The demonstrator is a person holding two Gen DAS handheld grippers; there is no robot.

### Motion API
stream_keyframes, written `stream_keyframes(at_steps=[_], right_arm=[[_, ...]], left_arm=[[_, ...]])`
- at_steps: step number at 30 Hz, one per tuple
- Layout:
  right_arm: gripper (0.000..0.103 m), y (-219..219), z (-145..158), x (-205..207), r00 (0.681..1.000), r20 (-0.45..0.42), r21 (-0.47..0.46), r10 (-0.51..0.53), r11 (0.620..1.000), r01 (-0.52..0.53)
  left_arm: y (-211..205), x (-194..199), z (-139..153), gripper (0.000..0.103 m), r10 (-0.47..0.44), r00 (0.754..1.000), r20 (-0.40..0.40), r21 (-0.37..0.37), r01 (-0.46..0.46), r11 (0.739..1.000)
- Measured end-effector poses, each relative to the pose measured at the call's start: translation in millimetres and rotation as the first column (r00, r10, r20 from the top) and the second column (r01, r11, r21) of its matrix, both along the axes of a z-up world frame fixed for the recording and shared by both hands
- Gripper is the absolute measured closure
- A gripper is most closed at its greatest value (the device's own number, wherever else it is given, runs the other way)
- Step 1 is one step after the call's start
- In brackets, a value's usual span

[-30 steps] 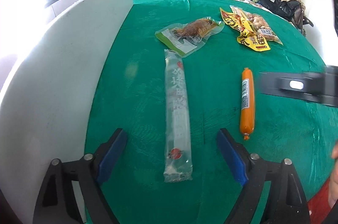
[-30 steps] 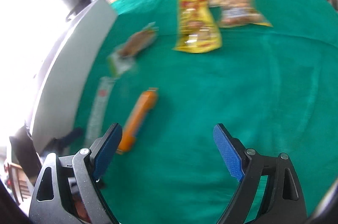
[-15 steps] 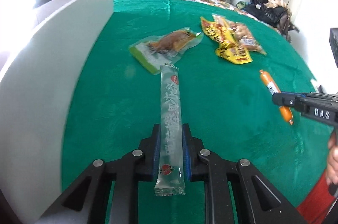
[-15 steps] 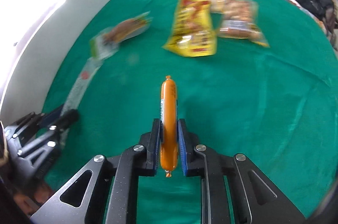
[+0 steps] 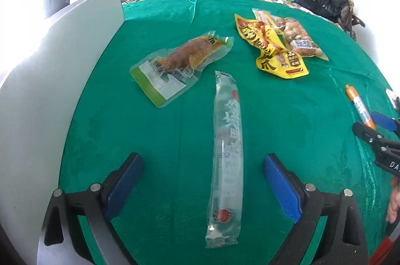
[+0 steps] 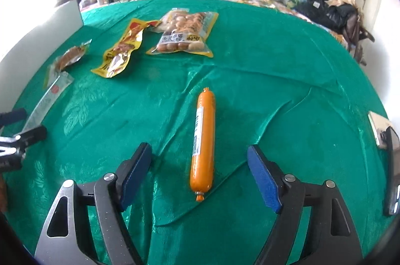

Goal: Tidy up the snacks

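Both fisheye views are bright with daylight that floods in from the left, where the picture burns out to pure white. The white board [image 5: 32, 99] along that side glares. The green cloth [image 6: 287, 94] shows a soft sheen on its creases and only faint shadows. The centre is sharp; straight lines bow near the rim, and the corners fall dark.
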State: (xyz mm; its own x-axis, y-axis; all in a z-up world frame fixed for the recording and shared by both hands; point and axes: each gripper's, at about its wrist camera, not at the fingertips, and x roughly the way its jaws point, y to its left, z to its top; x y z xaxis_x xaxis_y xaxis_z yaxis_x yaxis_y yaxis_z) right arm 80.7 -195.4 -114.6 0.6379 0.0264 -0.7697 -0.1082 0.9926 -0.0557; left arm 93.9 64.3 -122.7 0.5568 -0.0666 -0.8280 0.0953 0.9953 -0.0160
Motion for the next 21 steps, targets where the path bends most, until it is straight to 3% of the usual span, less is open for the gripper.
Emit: stream_keyframes(at_steps=[2, 21], right_arm=[[0.017, -10, 0, 1, 1.0, -0.008, 0.03, -0.014, 0.999, 0.014], [0.015, -10, -7, 12, 1.0, -0.01, 0.023, -0.025, 0.999, 0.025]], left_arm=[[-1, 1, -2, 0.0, 0.0, 1.0, -0.004, 0.004, 0.0, 1.0], [-1, -1, -4, 0.0, 0.014, 1.0, 0.014, 0.005, -0.014, 1.0]])
